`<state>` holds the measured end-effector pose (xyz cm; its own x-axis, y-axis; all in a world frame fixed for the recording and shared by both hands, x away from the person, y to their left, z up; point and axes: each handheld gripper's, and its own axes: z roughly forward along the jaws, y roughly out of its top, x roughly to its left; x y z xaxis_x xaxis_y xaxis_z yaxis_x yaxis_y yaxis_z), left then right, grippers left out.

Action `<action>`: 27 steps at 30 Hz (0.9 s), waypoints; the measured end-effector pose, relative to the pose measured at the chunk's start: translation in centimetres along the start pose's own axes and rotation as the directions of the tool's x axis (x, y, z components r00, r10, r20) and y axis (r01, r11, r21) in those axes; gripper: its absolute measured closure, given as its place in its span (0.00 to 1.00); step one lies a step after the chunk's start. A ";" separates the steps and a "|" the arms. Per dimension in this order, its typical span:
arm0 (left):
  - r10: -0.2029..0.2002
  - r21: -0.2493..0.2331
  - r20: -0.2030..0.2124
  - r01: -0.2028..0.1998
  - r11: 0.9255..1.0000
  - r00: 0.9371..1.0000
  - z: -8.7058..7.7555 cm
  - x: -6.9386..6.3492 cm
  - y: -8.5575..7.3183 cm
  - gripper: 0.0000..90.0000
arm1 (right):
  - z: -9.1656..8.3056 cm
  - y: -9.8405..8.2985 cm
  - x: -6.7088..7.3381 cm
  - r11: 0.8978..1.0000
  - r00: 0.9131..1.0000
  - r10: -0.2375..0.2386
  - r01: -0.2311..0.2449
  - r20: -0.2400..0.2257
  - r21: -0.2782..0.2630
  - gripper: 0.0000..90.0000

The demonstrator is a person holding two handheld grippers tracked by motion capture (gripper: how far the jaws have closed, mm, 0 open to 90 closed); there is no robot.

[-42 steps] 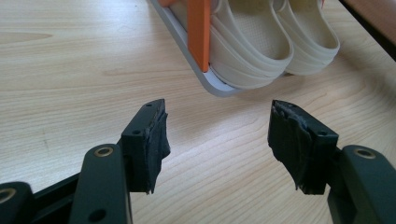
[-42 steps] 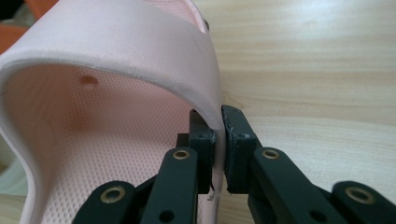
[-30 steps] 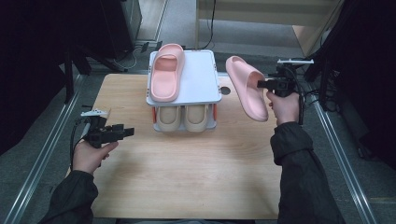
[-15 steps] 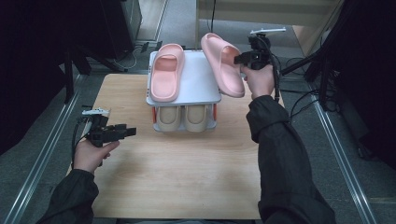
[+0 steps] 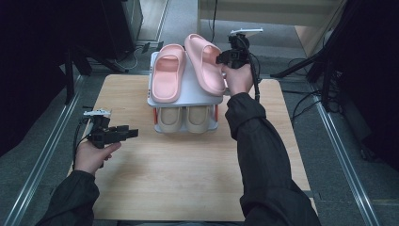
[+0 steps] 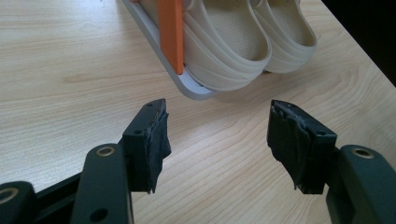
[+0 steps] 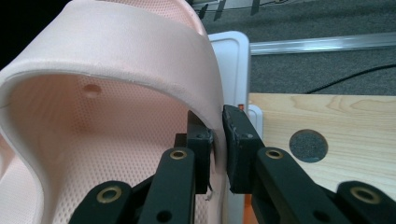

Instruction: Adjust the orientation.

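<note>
Pink slipper (image 5: 204,63) number two sits in my right hand-held gripper (image 5: 226,57), whose pads pinch the edge of its strap, as the right gripper view (image 7: 215,140) shows; the jaws stand narrow on that thin wall. I see it tilted over the right half of the white rack top (image 5: 188,96), just beside the other pink slipper (image 5: 165,79), which lies flat on the left half. Below, on the rack's lower shelf, a pair of beige slippers (image 5: 187,117) sits side by side. My left hand-held gripper (image 5: 126,134) rests low over the wooden surface (image 5: 188,179), jaws wide with nothing between them, pointing toward the rack.
</note>
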<state>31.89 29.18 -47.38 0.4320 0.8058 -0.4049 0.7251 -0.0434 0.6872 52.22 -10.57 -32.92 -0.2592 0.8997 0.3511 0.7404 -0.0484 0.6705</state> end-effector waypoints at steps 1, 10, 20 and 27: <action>-0.001 -0.003 0.001 0.001 1.000 1.000 0.0 0.0 0.0 0.43 | 0.5 -0.2 0.4 1.000 1.000 -0.009 0.009 0.012 0.007 0.91; 0.003 0.004 0.001 -0.003 1.000 1.000 0.0 0.0 0.0 0.43 | 1.4 -0.8 0.5 1.000 1.000 -0.015 0.015 0.026 0.020 0.86; 0.000 0.008 0.000 0.000 1.000 1.000 0.0 0.0 0.0 0.43 | 1.1 -1.2 1.1 0.998 0.998 -0.067 0.067 -0.003 0.017 0.78; 0.000 0.008 -0.001 0.000 1.000 1.000 0.0 0.1 0.0 0.43 | 0.1 -1.1 1.3 0.994 0.992 -0.109 0.109 -0.063 0.005 0.68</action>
<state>31.94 29.23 -47.40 0.4315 0.8066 -0.4041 0.7293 -0.0483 0.6825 51.10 -9.32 -33.28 -0.3763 0.8708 0.3164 0.7105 0.0521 0.7018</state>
